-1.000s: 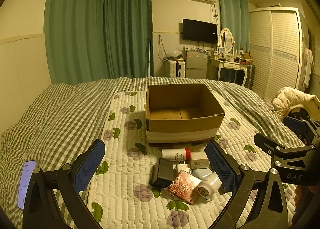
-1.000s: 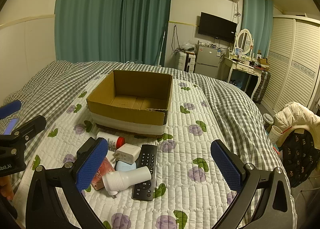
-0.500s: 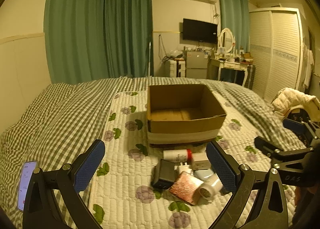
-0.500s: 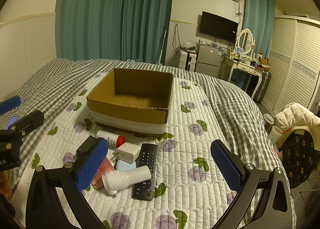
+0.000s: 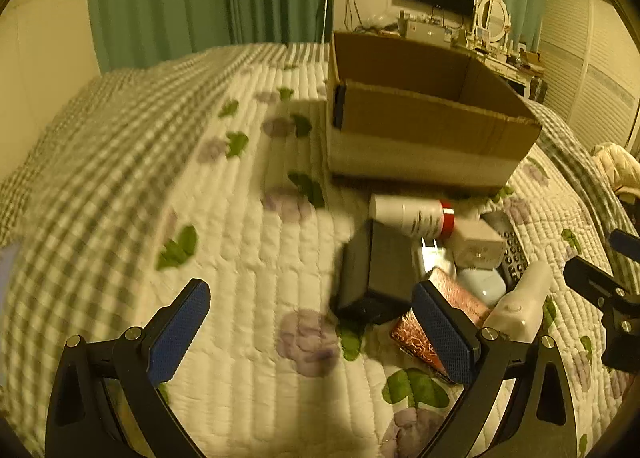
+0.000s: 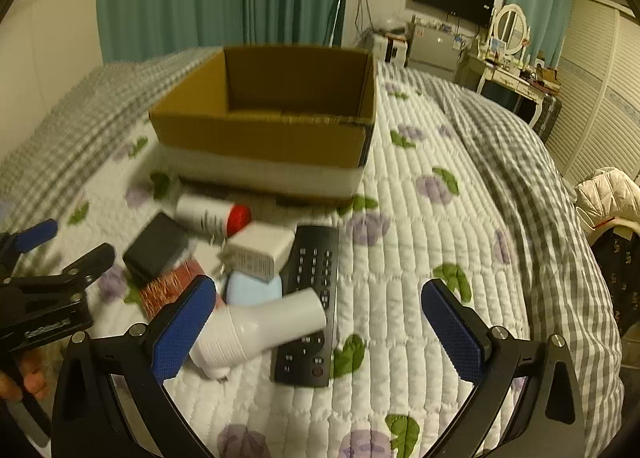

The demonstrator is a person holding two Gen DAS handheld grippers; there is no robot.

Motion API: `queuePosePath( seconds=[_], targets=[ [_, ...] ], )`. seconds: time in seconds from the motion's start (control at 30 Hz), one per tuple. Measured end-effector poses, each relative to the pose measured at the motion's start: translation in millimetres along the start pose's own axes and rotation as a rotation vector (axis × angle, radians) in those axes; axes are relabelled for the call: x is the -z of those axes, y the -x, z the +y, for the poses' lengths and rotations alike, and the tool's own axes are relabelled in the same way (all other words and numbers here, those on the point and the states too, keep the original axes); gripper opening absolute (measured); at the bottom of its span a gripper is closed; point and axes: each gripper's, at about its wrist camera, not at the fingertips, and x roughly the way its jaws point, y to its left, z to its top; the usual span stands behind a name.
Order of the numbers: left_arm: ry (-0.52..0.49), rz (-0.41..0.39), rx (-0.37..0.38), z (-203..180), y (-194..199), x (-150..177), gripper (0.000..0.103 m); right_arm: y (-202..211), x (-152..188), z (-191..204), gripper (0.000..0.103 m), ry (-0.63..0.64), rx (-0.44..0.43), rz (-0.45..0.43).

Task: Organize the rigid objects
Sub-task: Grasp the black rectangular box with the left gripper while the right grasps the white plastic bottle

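Black grippers, blue pads, seemingly textured.

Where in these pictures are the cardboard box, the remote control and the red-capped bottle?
cardboard box (image 6: 260, 139), right wrist view, on its near outer wall.
remote control (image 6: 310, 258), right wrist view, on its keypad.
red-capped bottle (image 5: 406, 214), left wrist view, on its white body.

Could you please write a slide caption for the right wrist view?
Open right gripper above white bottle and black remote control before the brown cardboard box.
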Motion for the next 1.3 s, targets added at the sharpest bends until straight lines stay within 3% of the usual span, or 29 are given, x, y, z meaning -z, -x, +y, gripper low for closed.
queuePosePath(
  seconds=[0.1, 0.27, 0.4, 0.5, 0.67, 0.83, 1.0, 1.1, 1.27, 1.3],
  targets=[
    [-0.042, -0.002, -0.011, -7.4, -2.4, 4.8, 0.102, -8.7, 5.6, 3.4, 0.103, -0.021, 0.025, 0.070],
    [-0.073, 0.011, -0.020, -10.0, -6.2, 7.4, 0.102, -30.3, 16.3, 9.2, 0.103, -0.099, -0.029, 0.190],
    [-0.074, 0.014, -0.029, -9.2, -9.1, 5.7, 0.100, -38.1, 15.8, 18.8, 0.103, -0.142, -0.074, 0.213],
    [-0.075, 0.029, -0.050, -5.0, -16.4, 5.0, 0.100, -46.1, 20.5, 29.1, 0.091, -0.165, -0.098, 0.215],
    [-0.068, 0.034, -0.021, -2.7, -20.5, 5.0, 0.100, -57.5, 24.6, 36.4, 0.056, -0.140, -0.096, 0.231],
    [-0.085, 0.035, 0.034, -15.7, -26.4, -0.7, 0.096, -41.6, 6.1, 22.2, 0.052, -0.128, -0.074, 0.152],
    [-0.076, 0.075, 0.074, -24.7, -46.2, -9.1, 0.081, -36.6, -3.9, 7.9, 0.052, -0.116, -0.024, 0.110],
    [-0.083, 0.096, 0.093, -28.7, -55.2, -13.3, 0.064, -41.2, -4.1, 6.3, 0.052, -0.117, -0.018, 0.118],
    [-0.152, 0.130, 0.061, -40.9, -63.3, -14.6, 0.055, -41.0, -2.7, 6.2, 0.052, -0.101, -0.018, 0.116],
    [-0.144, 0.137, 0.071, -39.8, -65.2, -16.1, 0.050, -39.9, -0.6, 6.0, 0.052, -0.101, -0.020, 0.114]
  ],
)
